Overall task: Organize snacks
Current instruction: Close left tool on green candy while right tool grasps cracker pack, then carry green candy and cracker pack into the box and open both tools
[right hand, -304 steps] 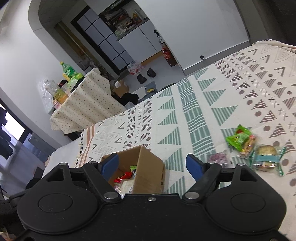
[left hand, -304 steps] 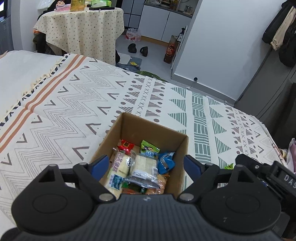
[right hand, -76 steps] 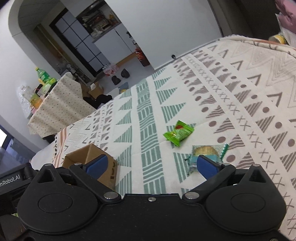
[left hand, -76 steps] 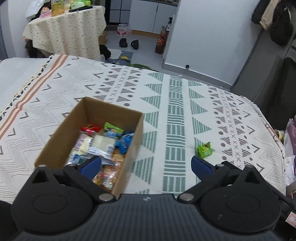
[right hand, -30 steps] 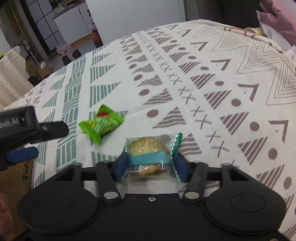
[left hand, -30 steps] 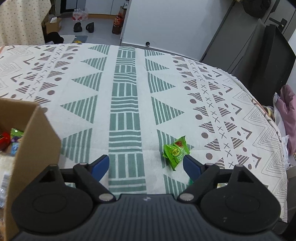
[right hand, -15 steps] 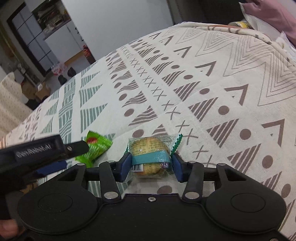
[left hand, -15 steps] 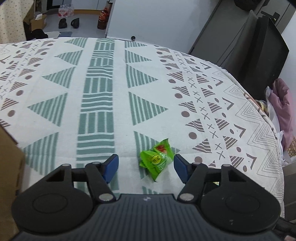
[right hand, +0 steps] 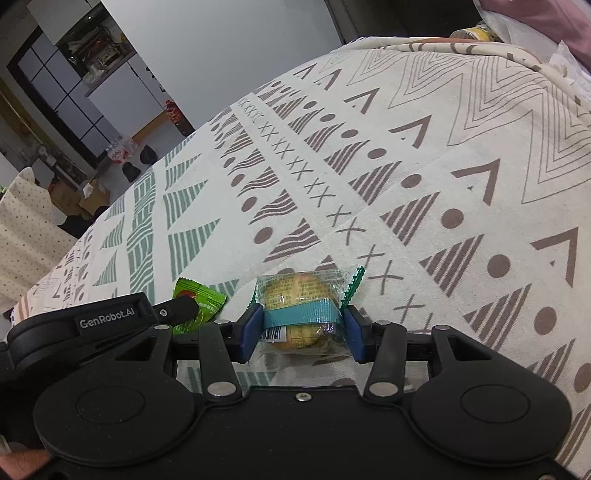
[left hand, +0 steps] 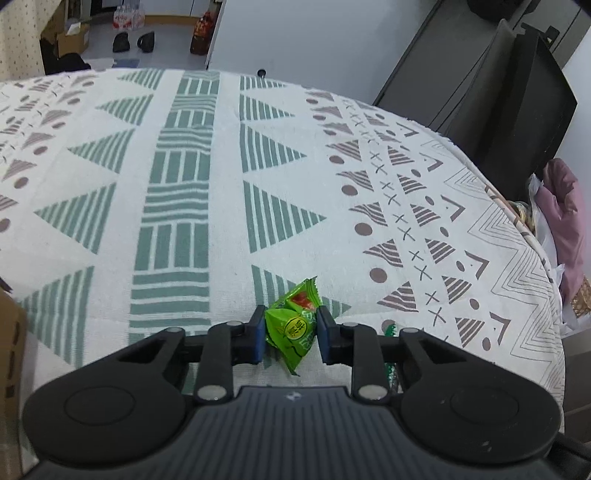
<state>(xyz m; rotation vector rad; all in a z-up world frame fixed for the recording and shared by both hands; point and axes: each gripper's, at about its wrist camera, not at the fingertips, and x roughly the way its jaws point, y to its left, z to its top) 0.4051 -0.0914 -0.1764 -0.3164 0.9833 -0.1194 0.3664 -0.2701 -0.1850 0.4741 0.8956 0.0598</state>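
A small green snack packet [left hand: 291, 326] lies on the patterned bedspread [left hand: 221, 177], and my left gripper [left hand: 291, 336] is shut on it, blue pads pressing both sides. In the right wrist view the same green snack packet [right hand: 201, 300] shows at the left, partly hidden by the left gripper's black body. My right gripper [right hand: 301, 332] is shut on a clear-wrapped cake with a teal band [right hand: 303, 310], held just over the bedspread [right hand: 406, 166]. A corner of the cardboard snack box [left hand: 11, 354] shows at the far left edge.
The bed's right edge drops off beside a dark cabinet [left hand: 509, 96] and a pink bundle [left hand: 565, 221]. Beyond the far edge are floor, shoes [left hand: 135, 38] and bottles [left hand: 202, 31]. A cloth-covered table [right hand: 22, 229] stands far left.
Both grippers left the box and went right to the loose snacks. The left jaws closed on the green packet within the last half second; the right jaws tightened on the cake and lifted it slightly.
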